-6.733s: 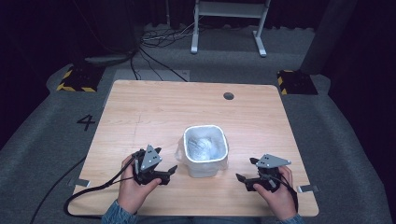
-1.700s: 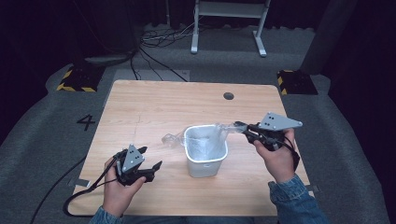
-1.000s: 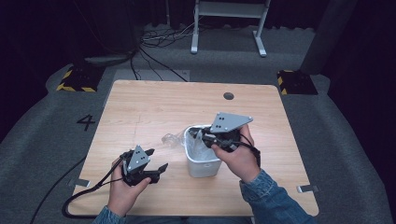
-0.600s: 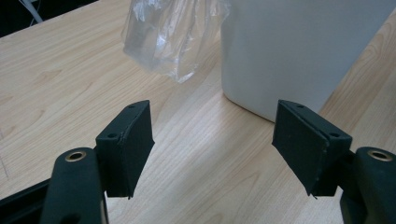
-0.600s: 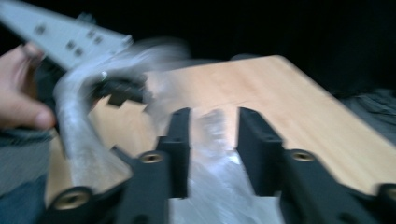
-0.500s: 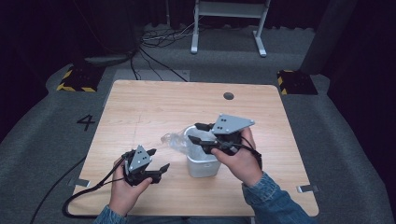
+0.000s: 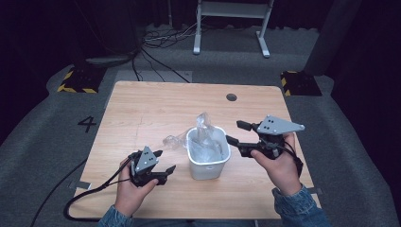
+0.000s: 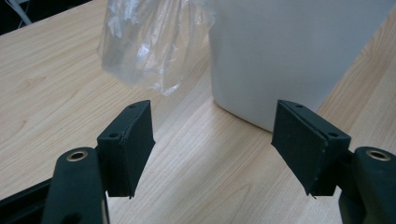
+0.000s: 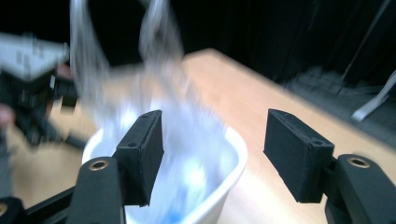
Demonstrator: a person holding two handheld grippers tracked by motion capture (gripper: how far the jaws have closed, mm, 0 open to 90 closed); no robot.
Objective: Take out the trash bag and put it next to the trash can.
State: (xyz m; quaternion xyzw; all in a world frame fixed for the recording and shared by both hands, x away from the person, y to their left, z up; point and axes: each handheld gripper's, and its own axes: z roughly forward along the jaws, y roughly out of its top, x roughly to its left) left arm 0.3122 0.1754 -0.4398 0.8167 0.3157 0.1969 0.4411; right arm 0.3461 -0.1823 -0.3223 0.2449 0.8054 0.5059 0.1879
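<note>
Right gripper (image 7: 235, 133) back off bin (image 7: 206, 166), fingers just parted, empty; bag (image 7: 204, 131) left.

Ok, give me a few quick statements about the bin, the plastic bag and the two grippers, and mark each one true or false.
1. The white bin stands upright on the table. True.
2. The clear plastic bag lies flat on the table, away from the bin. False: it sits in the bin, with part hanging over the left rim.
3. The right gripper holds the bag. False: its jaws have just been opening, with nothing pinched between them.
4. The left gripper is open, beside the bin. True.
</note>
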